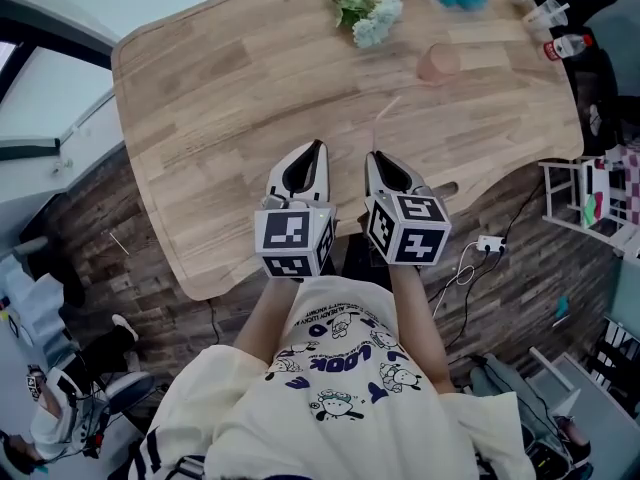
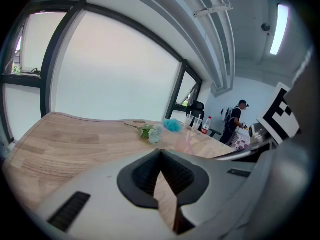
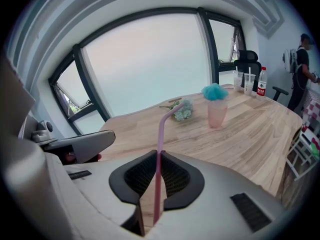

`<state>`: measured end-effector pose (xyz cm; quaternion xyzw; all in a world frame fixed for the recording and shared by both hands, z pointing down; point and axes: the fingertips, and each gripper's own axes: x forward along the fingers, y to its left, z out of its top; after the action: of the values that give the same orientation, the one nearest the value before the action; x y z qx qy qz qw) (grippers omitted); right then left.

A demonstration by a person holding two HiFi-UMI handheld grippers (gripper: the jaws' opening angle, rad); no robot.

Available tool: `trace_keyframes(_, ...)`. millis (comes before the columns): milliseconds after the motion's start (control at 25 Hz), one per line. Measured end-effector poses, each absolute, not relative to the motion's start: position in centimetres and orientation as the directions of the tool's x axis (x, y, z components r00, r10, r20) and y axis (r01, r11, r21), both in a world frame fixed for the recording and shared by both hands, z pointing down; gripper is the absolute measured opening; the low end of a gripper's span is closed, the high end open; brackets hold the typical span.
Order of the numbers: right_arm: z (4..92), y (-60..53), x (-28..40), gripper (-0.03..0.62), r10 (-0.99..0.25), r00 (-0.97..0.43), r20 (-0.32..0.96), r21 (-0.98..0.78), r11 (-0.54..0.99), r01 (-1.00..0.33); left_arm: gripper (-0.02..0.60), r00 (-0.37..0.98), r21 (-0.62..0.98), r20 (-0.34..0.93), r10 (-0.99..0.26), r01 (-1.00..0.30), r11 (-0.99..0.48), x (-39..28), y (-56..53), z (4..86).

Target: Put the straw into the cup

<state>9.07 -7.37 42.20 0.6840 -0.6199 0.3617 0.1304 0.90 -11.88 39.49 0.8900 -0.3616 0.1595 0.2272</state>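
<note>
Straw (image 3: 160,129) pinched in right hand-held gripper (image 3: 157,155); left hand-held gripper (image 2: 161,153) closed; cup (image 3: 217,115) upright on table (image 3: 260,134).

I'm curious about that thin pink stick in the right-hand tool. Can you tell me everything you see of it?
It is a thin pink drinking straw, plastic by its look, with a bendy neck: the long shaft stands nearly upright and the short top part tilts away over the table. The right gripper is shut on its shaft; nothing else touches it. It is not in the pink cup, which stands apart, farther along the wooden table.
</note>
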Motion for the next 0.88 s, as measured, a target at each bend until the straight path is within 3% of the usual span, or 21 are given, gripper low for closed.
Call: trace_keyframes(880, 39.2, -9.2, 25.6, 0.025, -0.807, -0.172, 0.564, -0.340, -0.037, -0.940, 0.025, 0.581, 0.232, 0.458, -0.673, -0.809, -0.541, 16.5, -10.9, 38.9)
